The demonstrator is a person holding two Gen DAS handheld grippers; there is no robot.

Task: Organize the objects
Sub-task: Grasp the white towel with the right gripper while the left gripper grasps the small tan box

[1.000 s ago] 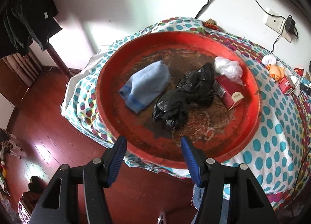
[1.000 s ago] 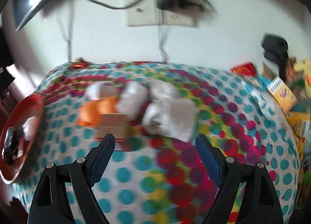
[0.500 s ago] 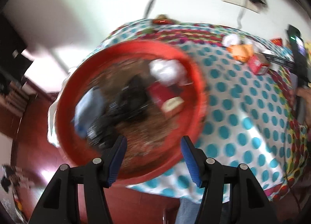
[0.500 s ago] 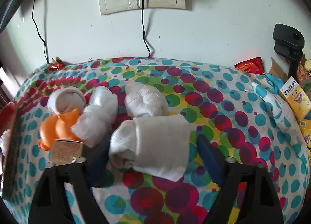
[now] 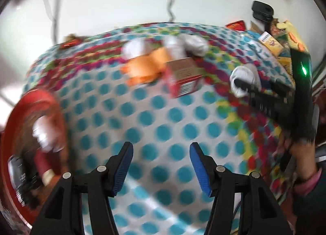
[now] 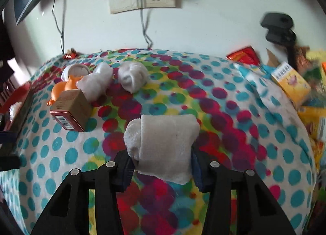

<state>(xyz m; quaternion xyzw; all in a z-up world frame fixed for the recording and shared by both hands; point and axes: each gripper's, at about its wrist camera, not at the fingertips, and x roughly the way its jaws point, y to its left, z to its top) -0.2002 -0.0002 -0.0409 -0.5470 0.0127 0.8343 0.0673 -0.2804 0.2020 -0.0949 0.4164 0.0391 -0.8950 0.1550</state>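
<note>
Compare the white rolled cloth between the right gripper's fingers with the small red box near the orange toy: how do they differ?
The rolled cloth is white, soft and fuzzy; the red box is stiff, with a brown top and a barcode. The cloth is clamped in the right gripper; the box lies free beside the orange toy. Both are over the dotted tablecloth.

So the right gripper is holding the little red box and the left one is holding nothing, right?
Not quite. The right gripper is closed on the rolled white towel, not the red box, which sits untouched on the dotted tablecloth near the orange toy; the right wrist view shows this. The left gripper is indeed open and holding nothing.
</note>
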